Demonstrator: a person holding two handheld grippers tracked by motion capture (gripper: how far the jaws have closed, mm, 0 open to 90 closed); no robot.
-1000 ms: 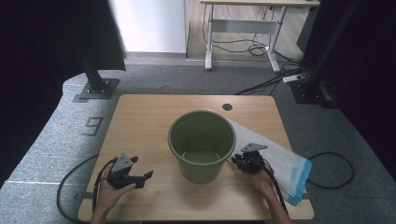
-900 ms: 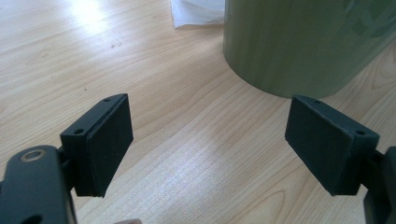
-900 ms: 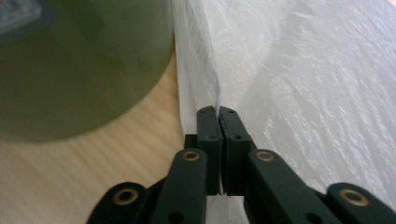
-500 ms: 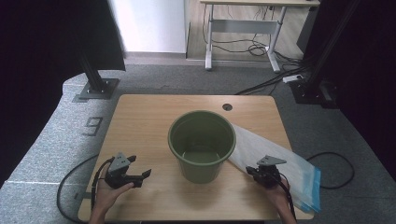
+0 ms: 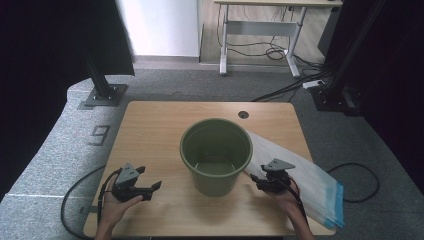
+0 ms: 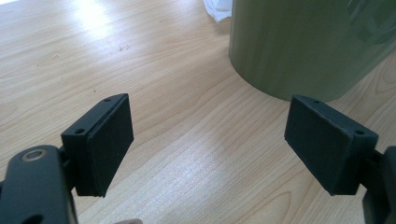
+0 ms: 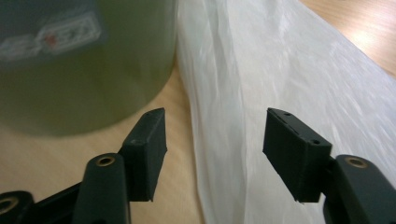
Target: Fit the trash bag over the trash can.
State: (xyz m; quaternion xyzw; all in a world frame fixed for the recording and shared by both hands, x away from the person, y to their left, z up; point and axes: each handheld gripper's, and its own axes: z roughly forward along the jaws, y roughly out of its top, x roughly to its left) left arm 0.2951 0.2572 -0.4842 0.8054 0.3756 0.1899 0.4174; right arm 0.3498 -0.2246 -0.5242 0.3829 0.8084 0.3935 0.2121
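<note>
A green bucket (image 5: 216, 155) stands empty and upright in the middle of the wooden table (image 5: 155, 130). A translucent white plastic bag (image 5: 312, 175) with a blue end lies flat to its right, one corner tucked behind the bucket. My right gripper (image 5: 256, 182) is open just right of the bucket's base. In the right gripper view, the bag's near edge (image 7: 261, 84) lies between my right gripper's (image 7: 215, 140) jaws, with the bucket (image 7: 84, 70) at the left. My left gripper (image 5: 150, 180) is open at the near left, pointing at the bucket (image 6: 303, 42) over bare wood.
The bag's blue end (image 5: 339, 205) hangs over the table's near right edge. A cable hole (image 5: 243, 114) sits at the back of the table. Cables trail off both sides onto the grey floor. Black stands and a desk frame are behind the table.
The bag slid toward the near right edge as my right gripper drew back. That gripper then moved left again toward the bucket's base. My left gripper has hardly moved.
</note>
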